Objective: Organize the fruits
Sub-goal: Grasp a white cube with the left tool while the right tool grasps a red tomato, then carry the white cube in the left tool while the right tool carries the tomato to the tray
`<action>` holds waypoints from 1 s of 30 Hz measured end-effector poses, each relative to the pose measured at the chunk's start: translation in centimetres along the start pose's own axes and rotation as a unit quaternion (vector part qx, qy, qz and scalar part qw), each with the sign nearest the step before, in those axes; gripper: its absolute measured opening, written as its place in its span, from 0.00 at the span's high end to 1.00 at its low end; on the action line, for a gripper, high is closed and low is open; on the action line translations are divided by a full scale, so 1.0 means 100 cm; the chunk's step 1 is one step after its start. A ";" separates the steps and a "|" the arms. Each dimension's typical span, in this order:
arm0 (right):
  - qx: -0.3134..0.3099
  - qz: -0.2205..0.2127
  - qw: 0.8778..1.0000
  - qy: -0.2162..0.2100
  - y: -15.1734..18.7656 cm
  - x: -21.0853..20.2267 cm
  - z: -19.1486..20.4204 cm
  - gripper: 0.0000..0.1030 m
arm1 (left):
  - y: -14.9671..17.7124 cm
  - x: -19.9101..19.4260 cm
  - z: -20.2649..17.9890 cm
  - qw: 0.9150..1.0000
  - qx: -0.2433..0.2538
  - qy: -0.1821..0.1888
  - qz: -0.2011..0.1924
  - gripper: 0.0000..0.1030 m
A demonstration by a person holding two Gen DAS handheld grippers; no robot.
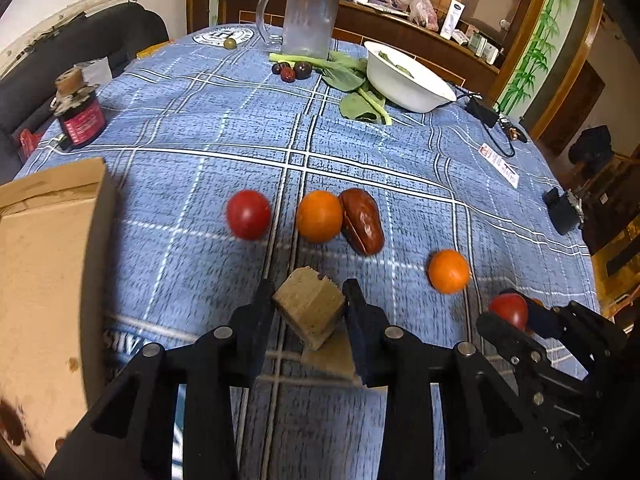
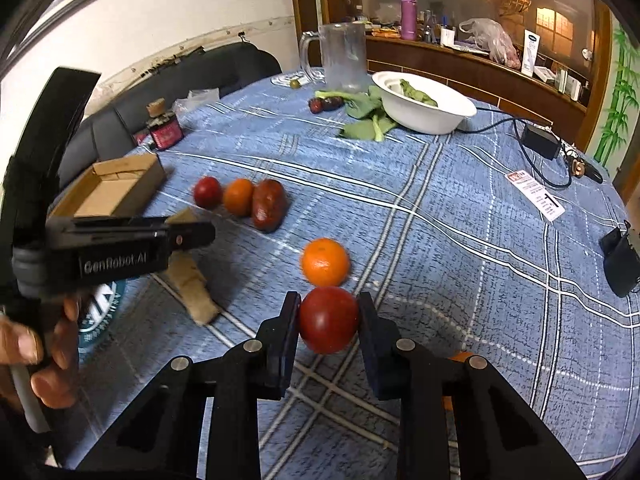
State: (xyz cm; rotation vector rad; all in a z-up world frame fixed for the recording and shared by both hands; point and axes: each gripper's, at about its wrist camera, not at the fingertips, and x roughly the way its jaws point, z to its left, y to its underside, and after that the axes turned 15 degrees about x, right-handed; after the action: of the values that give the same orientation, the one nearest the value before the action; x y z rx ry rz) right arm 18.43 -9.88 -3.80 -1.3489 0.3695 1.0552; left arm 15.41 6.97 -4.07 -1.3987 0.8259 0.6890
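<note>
My left gripper (image 1: 309,296) is shut on a tan ginger piece (image 1: 310,310), held just above the blue plaid cloth. A second ginger piece (image 2: 192,284) lies under it. Beyond it lie a red tomato (image 1: 248,214), an orange (image 1: 319,216) and a brown date (image 1: 362,221) in a row. Another orange (image 1: 449,271) sits to the right. My right gripper (image 2: 329,308) is shut on a red tomato (image 2: 329,319), also seen in the left wrist view (image 1: 510,310), just behind the lone orange (image 2: 325,262).
An open cardboard box (image 1: 44,280) stands at the left. A white bowl (image 1: 408,80) with greens, leafy greens (image 1: 352,80), dark dates (image 1: 290,71), a glass jug (image 1: 308,20) and a dark jar (image 1: 78,114) stand further back. A black adapter with cable (image 2: 540,142) lies right.
</note>
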 end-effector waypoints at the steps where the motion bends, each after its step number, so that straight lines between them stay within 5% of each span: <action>1: 0.000 0.001 1.000 -0.005 0.001 -0.002 0.003 0.72 | 0.002 -0.004 0.000 1.000 0.001 -0.004 -0.002 0.69; 30: -0.038 0.007 0.997 -0.068 0.021 -0.029 0.081 0.72 | 0.059 -0.089 0.044 0.997 -0.021 -0.057 -0.048 0.69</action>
State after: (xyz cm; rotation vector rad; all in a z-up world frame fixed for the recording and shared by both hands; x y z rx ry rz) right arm 12.57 -3.96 -0.90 -1.3340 0.2396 1.1753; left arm 5.98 12.26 -0.09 -1.4144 0.6542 0.7079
